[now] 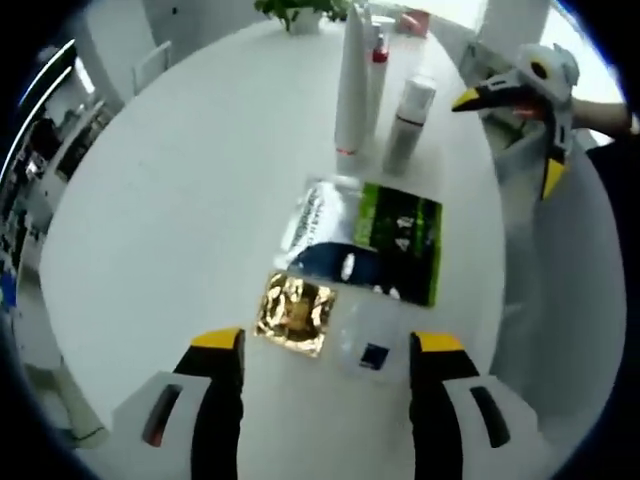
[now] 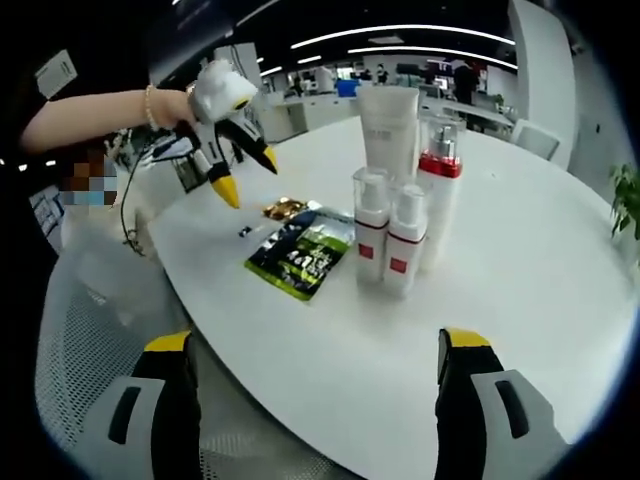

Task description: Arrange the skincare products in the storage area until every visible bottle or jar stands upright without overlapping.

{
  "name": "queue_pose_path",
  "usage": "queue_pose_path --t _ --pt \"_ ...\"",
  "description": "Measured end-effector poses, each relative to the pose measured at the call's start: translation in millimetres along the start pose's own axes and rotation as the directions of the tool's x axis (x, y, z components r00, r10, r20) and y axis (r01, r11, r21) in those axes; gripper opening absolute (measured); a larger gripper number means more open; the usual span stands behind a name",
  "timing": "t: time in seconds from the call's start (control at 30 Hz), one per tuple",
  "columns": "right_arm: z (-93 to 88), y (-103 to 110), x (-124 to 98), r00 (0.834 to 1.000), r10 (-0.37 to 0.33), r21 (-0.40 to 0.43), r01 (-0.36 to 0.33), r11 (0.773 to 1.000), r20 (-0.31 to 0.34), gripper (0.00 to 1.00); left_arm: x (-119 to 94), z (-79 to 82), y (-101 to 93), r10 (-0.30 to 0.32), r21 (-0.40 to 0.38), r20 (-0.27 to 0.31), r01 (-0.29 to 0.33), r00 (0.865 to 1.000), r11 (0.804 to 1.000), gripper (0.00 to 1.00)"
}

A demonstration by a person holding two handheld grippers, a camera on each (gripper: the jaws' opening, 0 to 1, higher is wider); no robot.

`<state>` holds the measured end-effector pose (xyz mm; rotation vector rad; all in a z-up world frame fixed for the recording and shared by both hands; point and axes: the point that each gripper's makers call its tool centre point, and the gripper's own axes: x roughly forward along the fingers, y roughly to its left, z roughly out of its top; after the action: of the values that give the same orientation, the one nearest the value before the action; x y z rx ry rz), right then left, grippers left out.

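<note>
On the round white table [image 1: 180, 200] stand a tall white tube [image 1: 350, 80], a bottle with a red collar [image 1: 379, 60] and a short white pump bottle [image 1: 408, 125], all upright. The right gripper view shows the tube [image 2: 388, 125], the red-collared bottle [image 2: 440, 180] and two small red-banded bottles [image 2: 371, 225] close together. Flat sachets lie nearby: green [image 1: 400, 240], silver-blue [image 1: 325, 225], gold [image 1: 293, 312] and a small clear one [image 1: 370, 345]. My left gripper [image 1: 328, 345] hangs open above the gold and clear sachets. My right gripper [image 2: 315, 340] is open near the table edge, holding nothing.
A potted plant [image 1: 300, 12] stands at the far table edge. A mesh chair [image 2: 80, 320] sits beside the table near the right gripper. A person's arm [image 2: 90, 115] carries the left gripper [image 2: 247, 174]. The right gripper [image 1: 508, 138] hovers past the table's right edge.
</note>
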<state>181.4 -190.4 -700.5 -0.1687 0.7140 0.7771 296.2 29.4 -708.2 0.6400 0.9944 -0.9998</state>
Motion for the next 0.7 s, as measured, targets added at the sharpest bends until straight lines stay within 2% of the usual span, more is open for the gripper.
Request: queue_pose_path --t 0.1,0.2,0.27,0.33,0.5,0.6,0.63,0.7 --pt "-0.3 0.7 0.5 1.000 0.006 -0.002 -0.006 1.000 0.000 0.99 -7.6 -0.1 -3.6 0.029 -0.043 0.035 -0.028 0.999 0.999 0.64" --pt "-0.7 -0.5 0.3 1.000 -0.001 0.002 0.001 1.000 -0.002 0.99 -14.6 0.5 -8.4 0.048 -0.121 0.092 -0.037 0.995 0.992 0.74" --pt "-0.4 -1.6 -0.2 1.000 -0.002 0.008 0.002 1.000 0.002 0.99 -19.0 -0.1 -9.8 0.063 -0.188 0.142 -0.036 0.988 0.982 0.79" --pt "0.1 -0.4 -0.6 1.000 0.003 0.018 -0.003 1.000 0.005 0.99 -25.4 -1.9 -12.1 0.092 -0.246 0.179 -0.046 0.979 0.968 0.79" --pt "-0.3 0.2 -0.8 1.000 0.005 0.015 -0.005 1.000 0.005 0.99 -39.5 -3.5 -18.1 0.167 -0.319 0.238 -0.085 0.957 0.944 0.80" --pt "0.4 1.6 -0.9 1.000 0.012 0.018 -0.012 1.000 0.008 0.99 -49.6 -4.8 -17.9 0.238 -0.401 0.297 -0.105 0.925 0.910 0.81" --pt "0.8 0.9 -1.0 1.000 0.009 0.016 -0.009 1.000 0.010 0.99 -54.4 -5.2 -19.0 0.264 -0.437 0.322 -0.105 0.909 0.894 0.81" --pt "2.3 1.1 -1.5 1.000 0.010 0.018 -0.010 1.000 0.017 0.99 -60.7 -8.2 -22.2 0.300 -0.481 0.340 -0.109 0.891 0.870 0.82"
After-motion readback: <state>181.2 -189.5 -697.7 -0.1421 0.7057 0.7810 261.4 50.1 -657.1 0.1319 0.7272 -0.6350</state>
